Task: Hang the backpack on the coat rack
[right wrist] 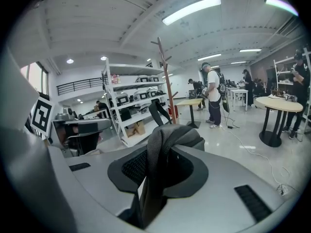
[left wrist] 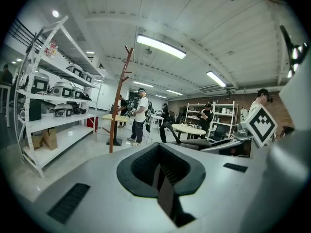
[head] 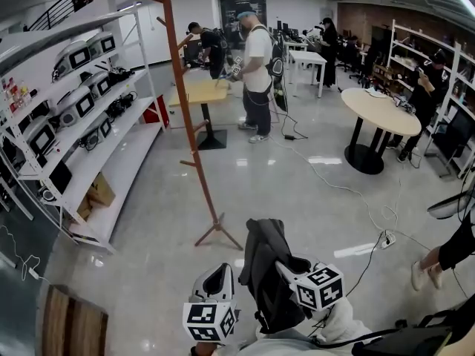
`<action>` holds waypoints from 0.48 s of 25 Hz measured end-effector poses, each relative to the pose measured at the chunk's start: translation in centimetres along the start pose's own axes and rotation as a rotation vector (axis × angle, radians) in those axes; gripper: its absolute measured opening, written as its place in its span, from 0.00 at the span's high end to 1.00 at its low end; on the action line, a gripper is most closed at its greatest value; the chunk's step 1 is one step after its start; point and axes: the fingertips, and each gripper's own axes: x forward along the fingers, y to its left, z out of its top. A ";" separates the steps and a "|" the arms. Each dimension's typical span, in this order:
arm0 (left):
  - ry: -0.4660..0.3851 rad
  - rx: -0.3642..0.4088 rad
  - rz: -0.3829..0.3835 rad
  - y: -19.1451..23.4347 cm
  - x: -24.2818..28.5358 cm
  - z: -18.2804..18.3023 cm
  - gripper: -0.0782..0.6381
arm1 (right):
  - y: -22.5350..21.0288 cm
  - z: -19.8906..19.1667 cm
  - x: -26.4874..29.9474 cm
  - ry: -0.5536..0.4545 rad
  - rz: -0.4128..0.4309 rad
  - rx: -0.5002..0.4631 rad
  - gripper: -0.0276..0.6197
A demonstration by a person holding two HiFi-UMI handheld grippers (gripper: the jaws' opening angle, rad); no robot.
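The tall brown wooden coat rack (head: 189, 117) stands on the floor ahead and a little left, its splayed feet some way short of me; it also shows as the coat rack (left wrist: 121, 101) and coat rack (right wrist: 167, 81) in both gripper views. A dark grey backpack (head: 263, 273) hangs in front of me. My right gripper (head: 291, 269) is shut on its mesh strap (right wrist: 163, 144), which drapes over the right gripper (right wrist: 154, 176). My left gripper (head: 215, 279) rides beside the pack on its left. In its own view the left gripper (left wrist: 161, 181) looks shut with nothing seen in it.
White shelves (head: 89, 124) with devices line the left side. Beyond the rack are a yellow table (head: 197, 91) and a person in a white shirt (head: 257, 73). A round table (head: 382, 110) stands right. Cables (head: 334, 184) and a power strip (head: 386, 237) lie on the floor.
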 end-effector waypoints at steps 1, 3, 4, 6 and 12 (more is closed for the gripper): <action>0.001 0.001 0.001 0.1 0.6 0.2 0.89 | -0.5 0.2 0.5 0.003 0.003 0.000 0.82; 0.004 0.005 0.003 0.6 1.9 0.5 0.89 | -1.3 0.5 1.4 0.007 0.008 0.002 0.82; 0.007 0.007 0.003 0.8 2.5 0.7 0.89 | -1.7 0.6 2.0 0.010 0.008 0.004 0.82; 0.011 0.011 0.003 1.3 3.8 0.9 0.89 | -2.5 0.8 3.0 0.016 0.009 0.009 0.82; 0.015 0.014 -0.010 1.9 7.7 1.8 0.89 | -4.5 1.7 5.4 0.023 0.021 0.003 0.82</action>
